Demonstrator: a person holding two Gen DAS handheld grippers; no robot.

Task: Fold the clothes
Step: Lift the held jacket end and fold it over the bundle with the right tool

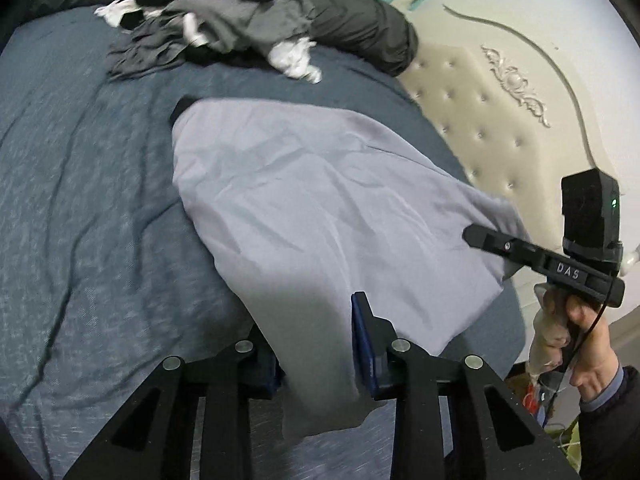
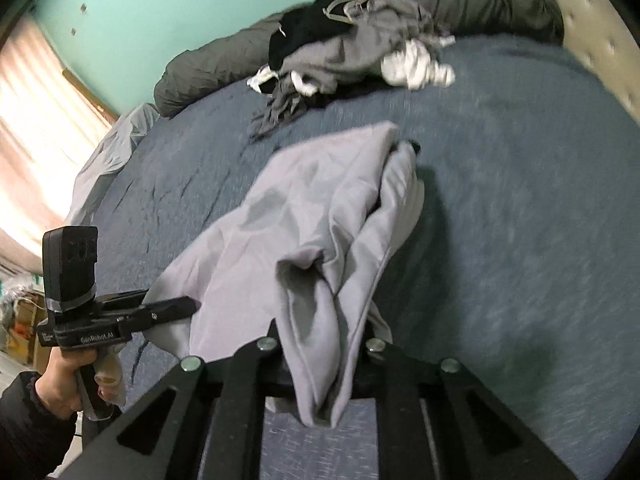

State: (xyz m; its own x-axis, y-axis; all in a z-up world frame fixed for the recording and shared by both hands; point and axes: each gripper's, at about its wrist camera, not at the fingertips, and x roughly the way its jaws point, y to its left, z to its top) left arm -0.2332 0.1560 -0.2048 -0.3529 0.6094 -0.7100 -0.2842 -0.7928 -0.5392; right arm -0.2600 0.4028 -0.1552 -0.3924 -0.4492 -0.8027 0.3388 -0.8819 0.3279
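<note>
1. The pale grey garment (image 1: 320,200) is thin, soft cloth, matt and finely creased.
2. The bed cover (image 1: 80,200) is blue heathered fabric, matt with a slightly rough weave.
3. The headboard (image 1: 472,112) on the right is cream tufted upholstery with a faint sheen and button studs.
4. The left gripper (image 1: 316,344) is matt black plastic with shiny round metal pins.
5. The far clothes pile (image 2: 348,56) is grey, black and white cloth.
6. The wall (image 2: 160,12) is smooth turquoise paint.
</note>
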